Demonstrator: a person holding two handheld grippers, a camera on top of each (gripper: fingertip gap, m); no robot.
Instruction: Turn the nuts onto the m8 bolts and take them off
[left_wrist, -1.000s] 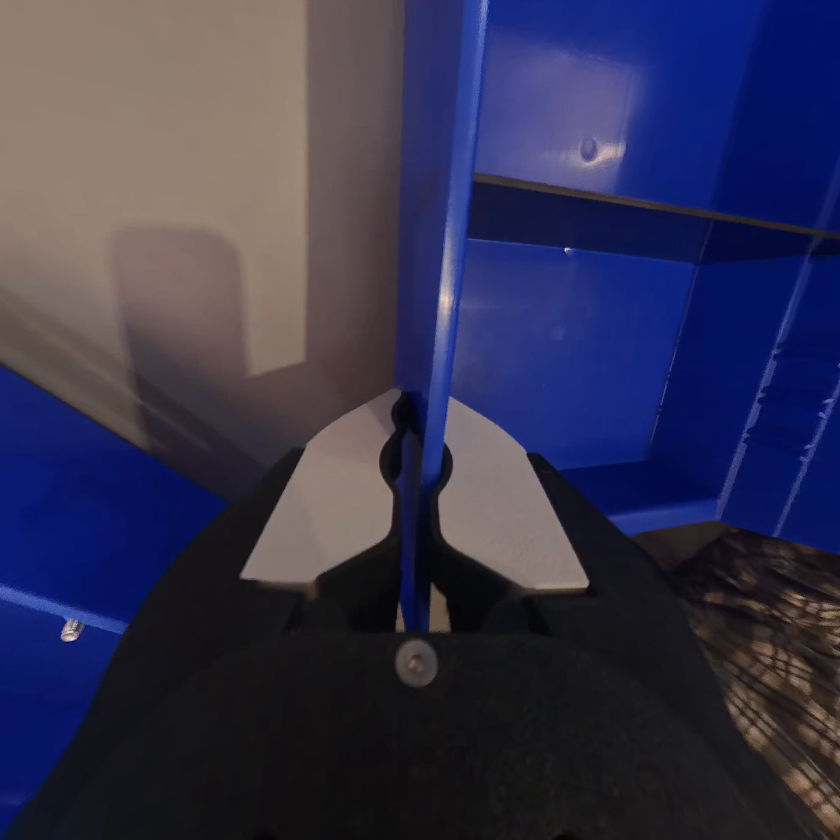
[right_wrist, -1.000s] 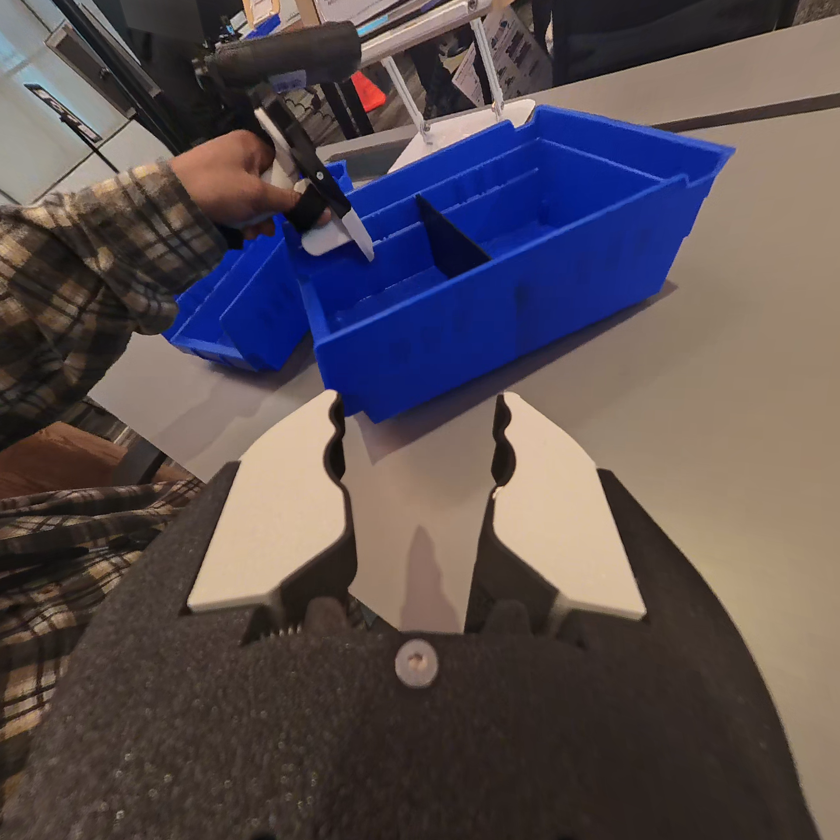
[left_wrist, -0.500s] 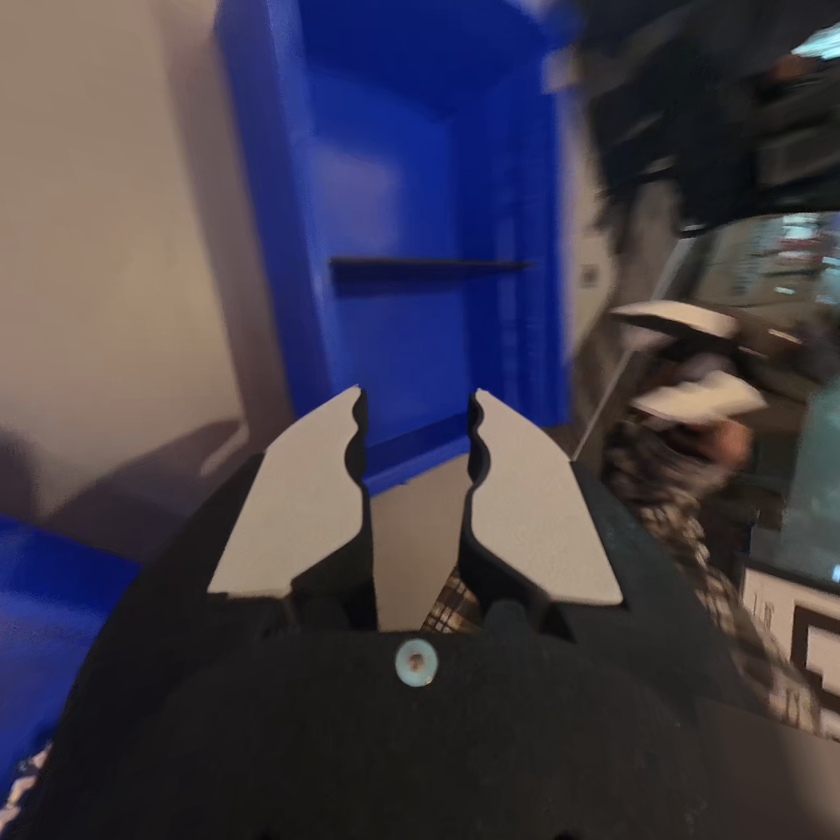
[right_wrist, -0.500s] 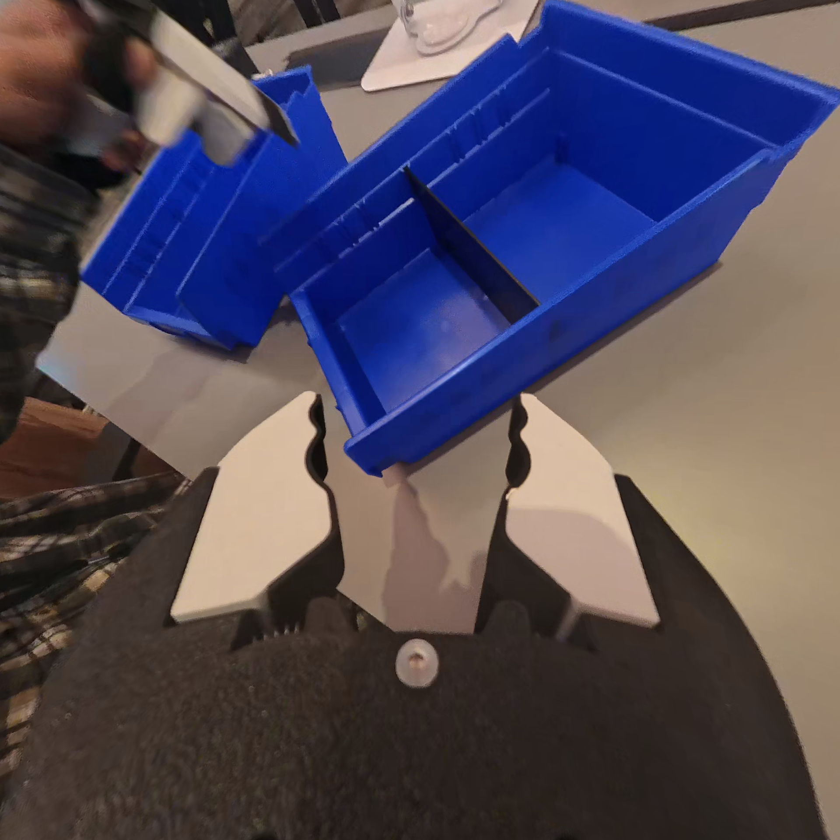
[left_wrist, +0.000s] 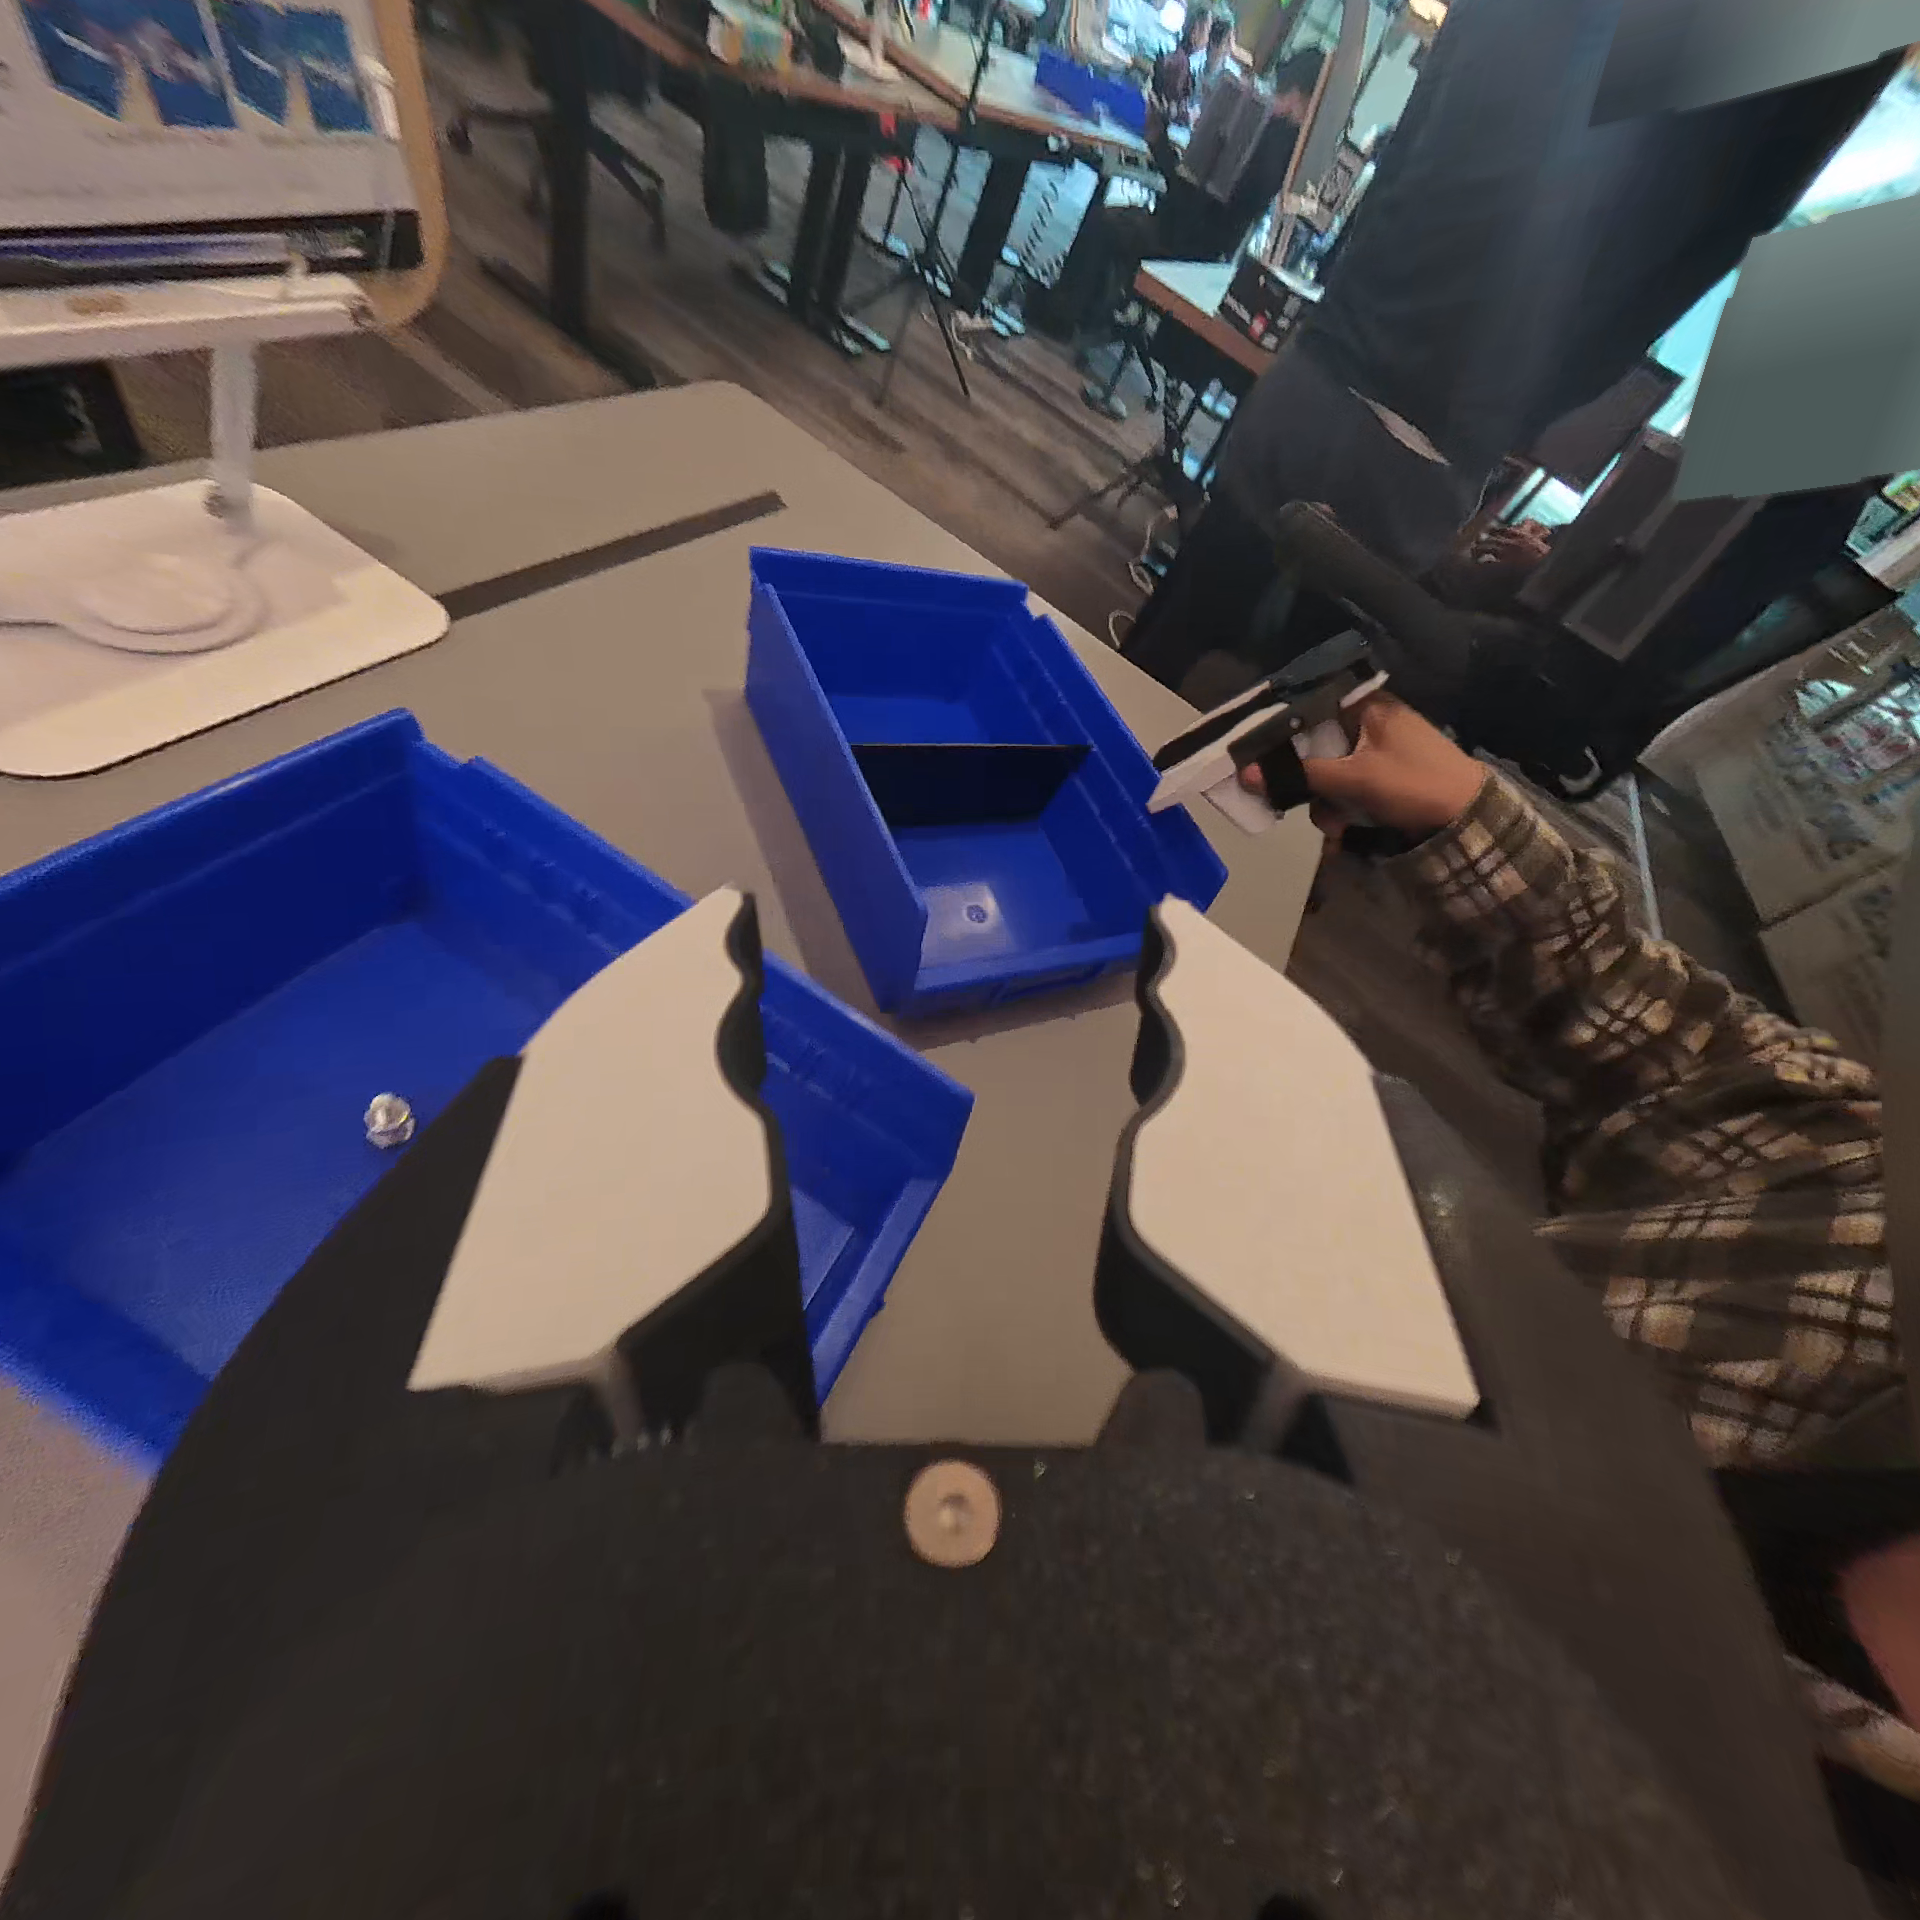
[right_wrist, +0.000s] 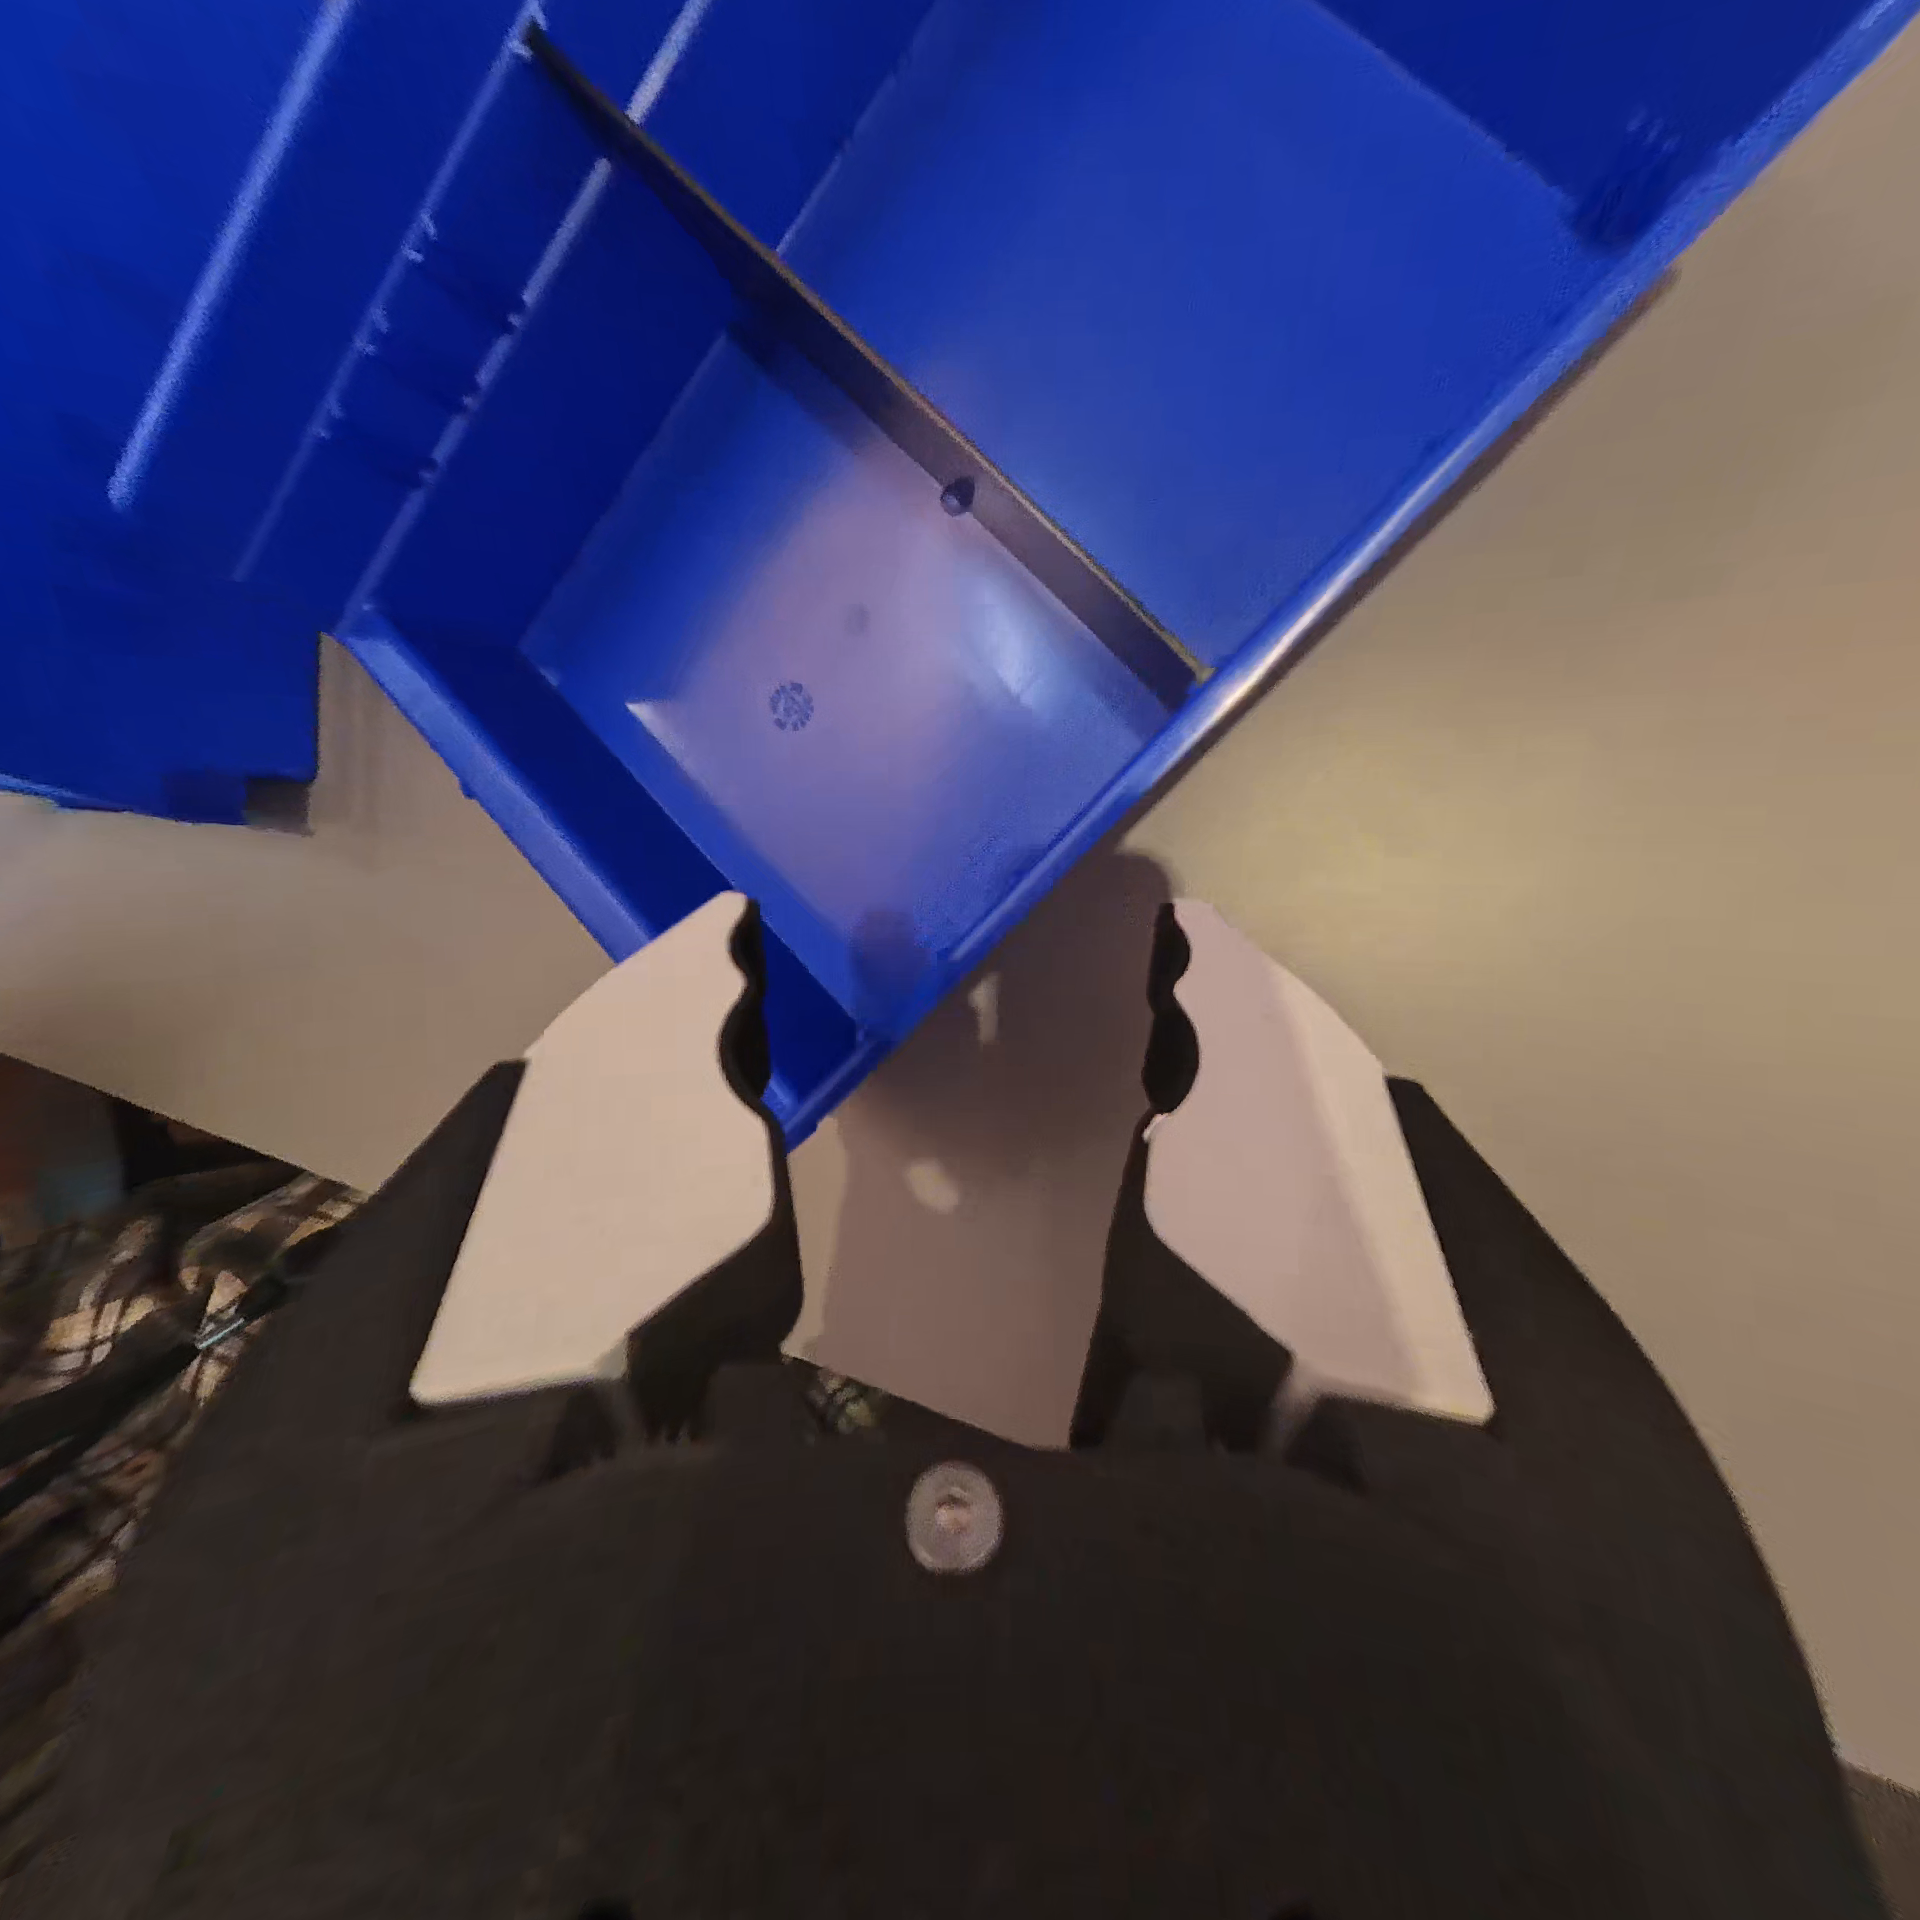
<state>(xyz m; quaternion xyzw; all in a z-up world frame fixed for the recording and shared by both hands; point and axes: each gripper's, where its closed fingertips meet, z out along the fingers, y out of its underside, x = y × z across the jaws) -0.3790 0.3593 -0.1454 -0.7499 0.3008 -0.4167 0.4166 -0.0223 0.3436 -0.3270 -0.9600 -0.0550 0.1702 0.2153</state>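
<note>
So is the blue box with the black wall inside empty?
Empty as far as shown: both halves of the divided blue box show only bare blue floor, though its near wall hides a strip.

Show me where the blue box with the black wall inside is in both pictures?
Left wrist view: the divided blue bin sits mid-frame on the grey table, beyond the open left tool.
Right wrist view: it fills the upper left, just past the open right tool.
Shared landmark: its black divider.

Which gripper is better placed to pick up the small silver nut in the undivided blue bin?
Left, probably. The open left gripper hangs beside the undivided blue plastic bin holding the small silver nut; the open right gripper faces the divided blue bin.
</note>
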